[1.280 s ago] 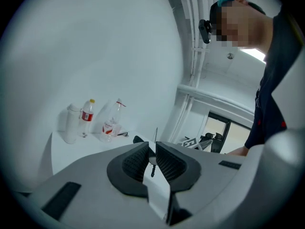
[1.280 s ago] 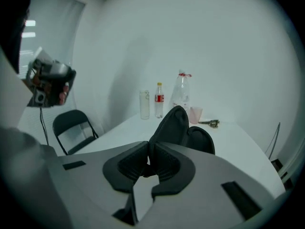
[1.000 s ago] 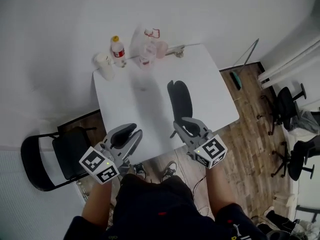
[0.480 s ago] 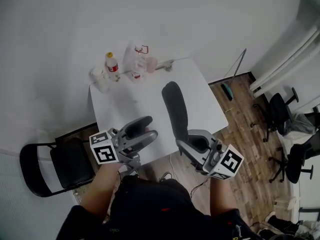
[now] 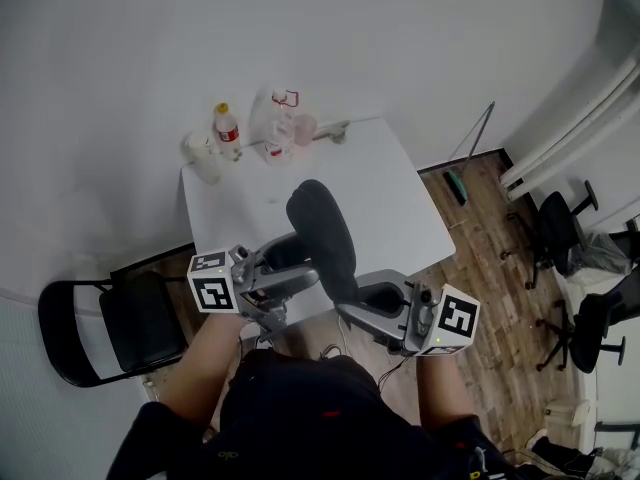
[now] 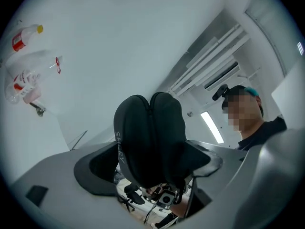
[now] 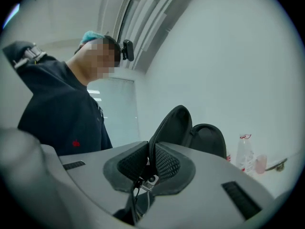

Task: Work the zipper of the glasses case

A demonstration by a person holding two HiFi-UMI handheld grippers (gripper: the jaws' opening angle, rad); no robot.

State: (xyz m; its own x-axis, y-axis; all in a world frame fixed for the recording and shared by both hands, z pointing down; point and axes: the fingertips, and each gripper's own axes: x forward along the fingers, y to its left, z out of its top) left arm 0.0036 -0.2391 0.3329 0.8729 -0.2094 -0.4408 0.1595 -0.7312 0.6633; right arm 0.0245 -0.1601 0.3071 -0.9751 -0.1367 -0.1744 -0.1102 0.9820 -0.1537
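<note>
My right gripper (image 7: pixel 148 168) has its jaws narrow, pinched on the near end of the black case (image 5: pixel 320 233). That holds the case up in the air above the white worktop (image 5: pixel 400 198), its long body slanting away from me. A small metal piece (image 7: pixel 151 180) hangs just under my pads there. In the right gripper view the case's two halves stand parted at the far end.

My left gripper (image 6: pixel 150 165) has just been opening its jaws, and they now stand wide. The case's middle sits between them, with a dark pad showing to either side of it, and I cannot see them pressing on it. A bottle (image 5: pixel 227 128) stands at the worktop's far edge, well apart from the case.
</note>
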